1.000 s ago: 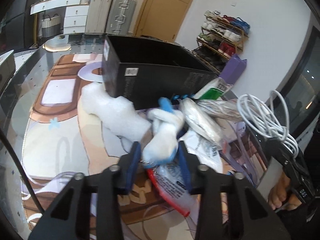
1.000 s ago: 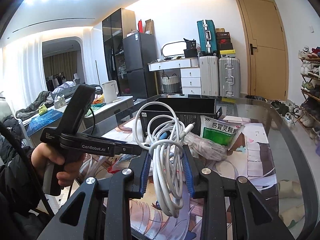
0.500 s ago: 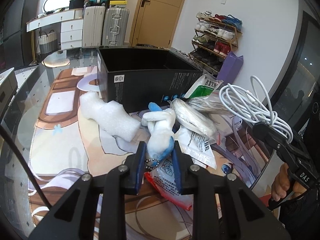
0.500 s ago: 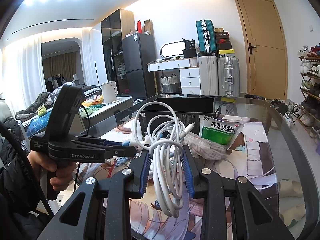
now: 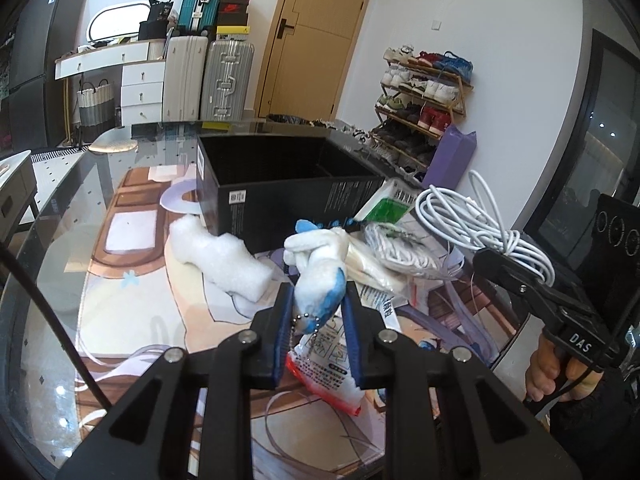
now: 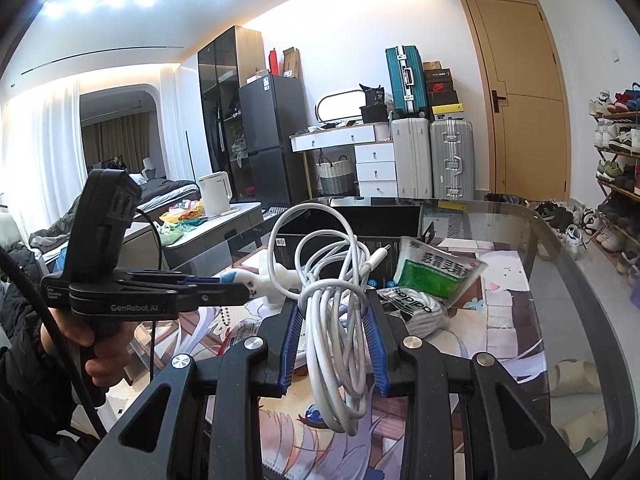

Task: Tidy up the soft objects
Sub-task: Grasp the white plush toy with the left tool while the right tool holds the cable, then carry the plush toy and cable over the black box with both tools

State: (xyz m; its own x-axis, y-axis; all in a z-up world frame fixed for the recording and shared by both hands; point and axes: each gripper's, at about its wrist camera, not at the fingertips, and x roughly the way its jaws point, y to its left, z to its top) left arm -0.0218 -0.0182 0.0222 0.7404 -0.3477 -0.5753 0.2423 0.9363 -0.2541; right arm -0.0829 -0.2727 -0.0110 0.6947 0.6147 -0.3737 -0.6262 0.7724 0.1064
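Note:
My left gripper point(image 5: 316, 300) is shut on a small white and blue plush toy point(image 5: 318, 270) with a bead chain, held a little above the table. From the right wrist view that same gripper point(image 6: 236, 294) comes in from the left with the plush toy point(image 6: 256, 280) at its tip. Between the blue pads of my right gripper point(image 6: 334, 316), which is shut, hangs a coiled white cable point(image 6: 332, 292); the cable point(image 5: 480, 224) also shows at the right of the left wrist view. An open black box point(image 5: 280, 192) stands just behind the pile.
A white foam piece point(image 5: 224, 256), a green medicine sachet point(image 6: 436, 272), a bagged white garment point(image 6: 412, 312) and a red-edged packet point(image 5: 328, 368) lie on the printed mat over the glass table point(image 6: 560, 280). Suitcases, drawers and a shoe rack stand beyond.
My left gripper closed onto the plush toy and lifted it off the pile, drawing back a little. The right gripper and its cable stayed still.

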